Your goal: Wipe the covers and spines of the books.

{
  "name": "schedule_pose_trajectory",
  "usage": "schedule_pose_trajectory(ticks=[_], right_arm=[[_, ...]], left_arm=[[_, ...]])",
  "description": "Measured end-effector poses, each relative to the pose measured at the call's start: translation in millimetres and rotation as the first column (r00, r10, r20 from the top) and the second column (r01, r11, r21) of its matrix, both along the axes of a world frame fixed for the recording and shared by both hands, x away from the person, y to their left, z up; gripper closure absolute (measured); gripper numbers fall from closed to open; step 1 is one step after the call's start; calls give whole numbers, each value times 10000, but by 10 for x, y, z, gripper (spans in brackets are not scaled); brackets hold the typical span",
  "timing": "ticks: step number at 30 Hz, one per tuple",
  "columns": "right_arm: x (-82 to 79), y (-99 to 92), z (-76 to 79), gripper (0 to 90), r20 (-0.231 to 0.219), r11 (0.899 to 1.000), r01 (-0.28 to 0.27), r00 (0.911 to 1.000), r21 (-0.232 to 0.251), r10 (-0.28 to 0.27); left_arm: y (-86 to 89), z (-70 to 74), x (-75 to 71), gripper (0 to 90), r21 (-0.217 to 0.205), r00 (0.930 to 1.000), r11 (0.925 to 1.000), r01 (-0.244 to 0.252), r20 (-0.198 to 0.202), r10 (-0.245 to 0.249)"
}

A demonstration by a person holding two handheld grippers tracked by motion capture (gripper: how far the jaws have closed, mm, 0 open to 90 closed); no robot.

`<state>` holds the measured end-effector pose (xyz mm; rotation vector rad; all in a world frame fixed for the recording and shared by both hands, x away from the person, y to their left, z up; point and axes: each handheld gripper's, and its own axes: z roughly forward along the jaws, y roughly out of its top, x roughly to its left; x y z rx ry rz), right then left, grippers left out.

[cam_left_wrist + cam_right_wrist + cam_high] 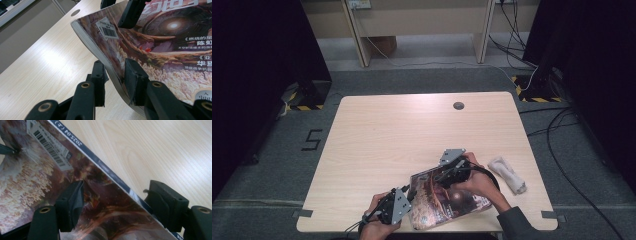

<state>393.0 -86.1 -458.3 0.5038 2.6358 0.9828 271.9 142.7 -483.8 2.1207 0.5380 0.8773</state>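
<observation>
A pale wooden table stands on grey carpet, with a round cable hole toward its far edge and dark screens at both sides of the frame. The high view adds a rolled white cloth at lower right. The left gripper view shows a barcode sticker and Chinese print on the magazine lying low and centre. The left gripper pinches its lifted edge, jaws narrow. The right gripper straddles its dark spine edge, jaws wide, one over the cover, one over bare table.
</observation>
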Motion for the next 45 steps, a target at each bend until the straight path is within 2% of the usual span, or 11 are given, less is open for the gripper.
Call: schedule_pose_trajectory(ticks=[5,10,13,18,21,27,30,33,38,42,45], right_arm=[[-22,-48,34,391,204,9997,-211,9996,-148,214],[-69,-166,109,502,260,9980,-535,9982,-342,544],[-102,-234,137,546,29,9960,-799,9968,-404,801],[-137,-276,148,608,-69,9887,-1311,9914,-725,1310],[-161,-270,164,610,-368,9854,-1523,9880,-763,1498],[-206,-222,156,635,-754,9669,-2174,9750,-1335,2088],[-189,-181,135,655,-873,9656,-2222,9734,-1353,2118],[-143,-116,86,684,-1030,9606,-2434,9675,-1343,2308],[-91,-3,29,715,-1197,9452,-2879,9550,-1542,2713],[-120,19,47,735,-1091,9468,-2766,9591,-1645,2613],[-184,55,105,778,-762,9450,-2607,9651,-1973,2504]], left_arm=[[-3,-7,6,716,208,10000,9998,23,-28,-22],[-7,-15,22,736,194,10000,9998,-37,-82,39],[-3,-19,32,740,256,9999,9996,-108,-132,111],[7,-32,65,740,278,9994,9993,-253,-214,259],[19,-16,82,741,288,9994,9992,-289,-169,294],[41,-6,100,740,276,9996,9992,-289,-24,289],[39,-5,105,737,304,9996,9992,-266,6,266],[40,-3,106,738,308,9997,9992,-246,18,245],[37,-7,112,739,371,9997,9990,-250,43,249],[43,-2,125,733,236,9988,9987,-459,149,456],[59,2,150,721,182,9985,9984,-536,78,534]])
